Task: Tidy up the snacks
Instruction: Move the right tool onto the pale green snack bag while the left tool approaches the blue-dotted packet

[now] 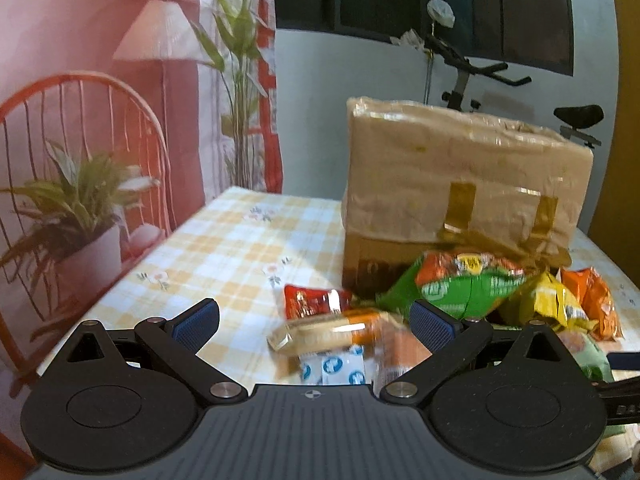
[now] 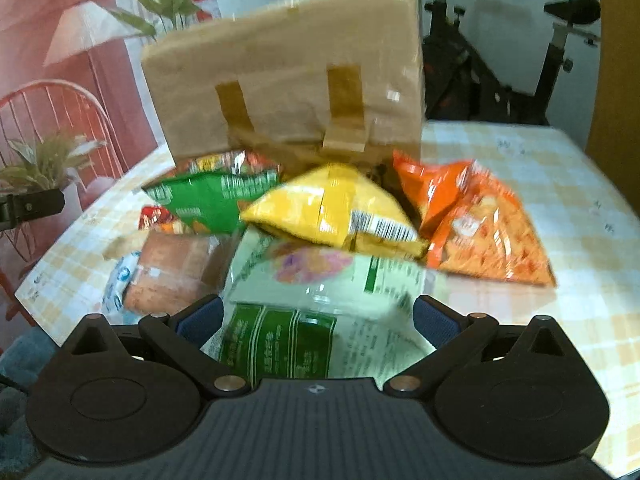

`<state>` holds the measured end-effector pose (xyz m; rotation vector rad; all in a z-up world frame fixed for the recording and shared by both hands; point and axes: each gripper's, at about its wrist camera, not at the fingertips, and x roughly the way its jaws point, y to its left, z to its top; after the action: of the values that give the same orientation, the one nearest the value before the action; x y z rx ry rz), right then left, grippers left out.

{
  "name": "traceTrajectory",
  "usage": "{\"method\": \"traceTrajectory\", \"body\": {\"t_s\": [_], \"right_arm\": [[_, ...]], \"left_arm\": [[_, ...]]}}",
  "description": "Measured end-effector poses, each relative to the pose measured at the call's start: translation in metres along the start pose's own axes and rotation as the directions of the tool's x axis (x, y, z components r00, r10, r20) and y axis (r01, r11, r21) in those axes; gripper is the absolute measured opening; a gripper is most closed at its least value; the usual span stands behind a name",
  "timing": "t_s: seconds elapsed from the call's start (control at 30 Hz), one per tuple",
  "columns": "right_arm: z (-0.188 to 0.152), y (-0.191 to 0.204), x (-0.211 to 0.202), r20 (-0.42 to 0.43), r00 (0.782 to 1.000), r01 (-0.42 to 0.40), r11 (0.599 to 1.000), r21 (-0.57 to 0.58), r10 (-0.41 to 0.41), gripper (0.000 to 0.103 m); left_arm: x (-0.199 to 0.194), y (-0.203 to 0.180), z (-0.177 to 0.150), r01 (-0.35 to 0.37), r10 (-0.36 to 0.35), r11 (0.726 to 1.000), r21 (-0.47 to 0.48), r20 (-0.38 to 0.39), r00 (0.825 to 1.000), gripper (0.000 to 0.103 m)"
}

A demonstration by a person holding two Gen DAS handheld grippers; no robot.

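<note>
A heap of snack packs lies on the checked tablecloth (image 1: 224, 248) in front of a taped cardboard box (image 1: 464, 184). The heap holds a green bag (image 2: 212, 200), a yellow bag (image 2: 332, 208), an orange bag (image 2: 480, 224), a pale green-and-white bag (image 2: 320, 300), a brown pack (image 2: 176, 272) and a small red pack (image 1: 312, 300). My left gripper (image 1: 316, 320) is open above the heap's left end, over an orange-tan pack (image 1: 332, 332). My right gripper (image 2: 318, 318) is open, its fingers on either side of the pale bag's near part, not touching it.
The box (image 2: 288, 76) stands upright at the table's middle, right behind the snacks. An exercise bike (image 2: 520, 60) is beyond the table. A printed backdrop with a chair and plants (image 1: 80, 160) hangs on the left. Bare cloth shows left of the heap and right of the orange bag.
</note>
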<state>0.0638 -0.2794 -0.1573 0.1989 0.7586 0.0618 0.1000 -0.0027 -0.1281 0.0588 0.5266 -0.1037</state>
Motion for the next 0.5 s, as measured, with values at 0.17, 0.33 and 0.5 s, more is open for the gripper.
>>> {"method": "traceTrajectory", "body": {"t_s": [0.17,0.33,0.5], "right_arm": [[-0.008,0.009,0.016,0.011,0.998,0.06,0.996,-0.067,-0.059,0.103],[-0.016,0.015,0.024,0.081,0.993,0.091,0.991,-0.095,-0.083,0.103],[-0.027,0.017,0.024,0.135,0.987,0.104,0.988,-0.116,-0.088,0.103]], "left_arm": [[0.004,-0.001,-0.012,0.016,-0.016,1.0,0.009,-0.044,0.999,0.102],[0.007,0.003,-0.016,0.015,-0.015,1.0,-0.002,-0.049,0.999,0.102],[0.01,0.005,-0.017,-0.007,0.007,1.0,-0.008,-0.063,0.998,0.102]]}}
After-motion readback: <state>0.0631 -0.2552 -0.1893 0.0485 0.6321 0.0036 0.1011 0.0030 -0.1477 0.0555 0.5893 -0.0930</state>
